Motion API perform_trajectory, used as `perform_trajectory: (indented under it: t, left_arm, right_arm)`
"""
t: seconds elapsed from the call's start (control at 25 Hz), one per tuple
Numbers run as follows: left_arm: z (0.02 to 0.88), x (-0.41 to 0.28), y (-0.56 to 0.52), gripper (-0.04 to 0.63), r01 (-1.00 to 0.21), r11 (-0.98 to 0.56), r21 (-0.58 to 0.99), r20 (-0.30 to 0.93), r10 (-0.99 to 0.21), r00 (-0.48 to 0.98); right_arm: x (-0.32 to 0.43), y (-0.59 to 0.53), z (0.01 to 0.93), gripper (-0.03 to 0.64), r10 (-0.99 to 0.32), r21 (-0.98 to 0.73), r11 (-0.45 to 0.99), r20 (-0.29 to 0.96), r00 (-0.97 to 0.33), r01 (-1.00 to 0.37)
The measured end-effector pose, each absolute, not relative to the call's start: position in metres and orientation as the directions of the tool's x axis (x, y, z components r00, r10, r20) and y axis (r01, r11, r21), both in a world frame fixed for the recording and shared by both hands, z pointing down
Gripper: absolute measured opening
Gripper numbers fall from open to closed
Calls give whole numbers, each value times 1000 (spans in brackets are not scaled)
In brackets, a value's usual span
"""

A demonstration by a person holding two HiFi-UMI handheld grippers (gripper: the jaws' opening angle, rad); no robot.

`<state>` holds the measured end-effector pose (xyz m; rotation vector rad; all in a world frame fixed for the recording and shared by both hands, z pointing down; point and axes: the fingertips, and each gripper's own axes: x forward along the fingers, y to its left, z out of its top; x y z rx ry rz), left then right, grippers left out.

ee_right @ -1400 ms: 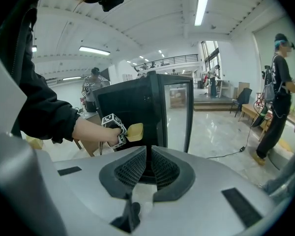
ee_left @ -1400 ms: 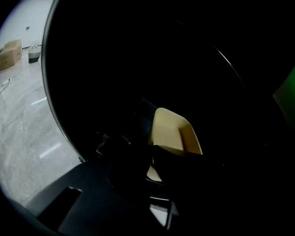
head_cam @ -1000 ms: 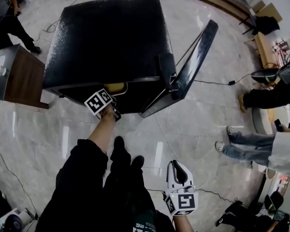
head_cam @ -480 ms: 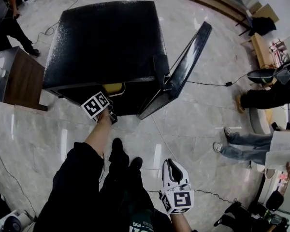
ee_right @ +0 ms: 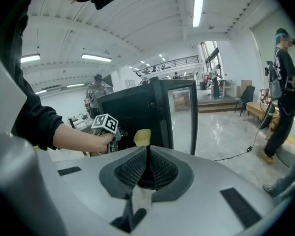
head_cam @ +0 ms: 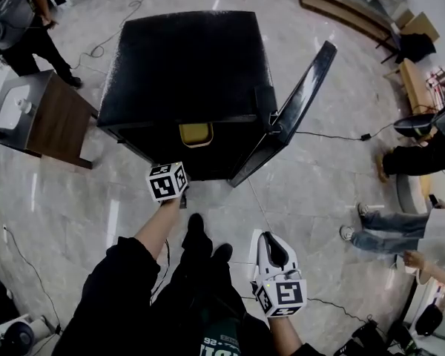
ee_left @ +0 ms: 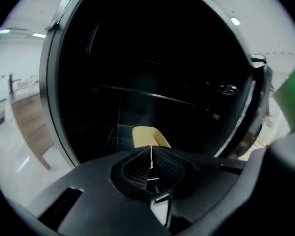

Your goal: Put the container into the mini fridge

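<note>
Here, the black fridge [head_cam: 185,58] fills the upper centre of the head view, standing on a pale tiled floor [head_cam: 319,191]. Its door [head_cam: 300,102] is swung wide open toward the upper right.

The yellow container [head_cam: 195,133] sits inside the fridge, just behind the front edge of the opening. In the left gripper view it shows low in the dark interior, directly above the jaw tips.

The left tool [ee_left: 151,156] has its jaws pressed together with nothing between them. Only a thin pale line shows along their seam. In the head view it hangs in front of the opening, below the container and apart from it, with its marker cube facing up.

The right tool [ee_right: 147,159] also has its jaws closed on nothing. It is held low at the lower right of the head view, well apart from the fridge. Its own view looks toward the fridge, with the left tool at centre left.

A wooden table [head_cam: 59,121] stands at the fridge's left side. A cable [head_cam: 334,134] trails across the floor right of the door. Bystanders' legs [head_cam: 378,228] show along the right edge.
</note>
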<state>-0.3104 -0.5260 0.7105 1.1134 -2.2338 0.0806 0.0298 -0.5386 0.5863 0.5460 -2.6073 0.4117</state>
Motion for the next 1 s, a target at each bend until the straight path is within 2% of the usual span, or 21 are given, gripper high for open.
perform_trajectory:
  t: [0.16,0.36,0.68,1.0]
  left_arm:
    - [682,-280,-522,14,-835,532,141,550,-744,-380]
    - [652,-247,-510,14,-901,428,67,532,-779,-331]
    - [629,-198,-489,14,-943,330,39,532,-806,-260]
    - [611,-169,-477,14,-939,335,81,516,-820,-248]
  right_arm:
    - [22,-536,577,38,-295,-203,885,450,-843,-418]
    - [13,-525,565,38,-272,-212,898,422,-865,-385]
    - [18,-521,558,38,-270,-232,894,407,-873,-384]
    - [23,-517,551,38,-266,-230,899,391,-881,-373]
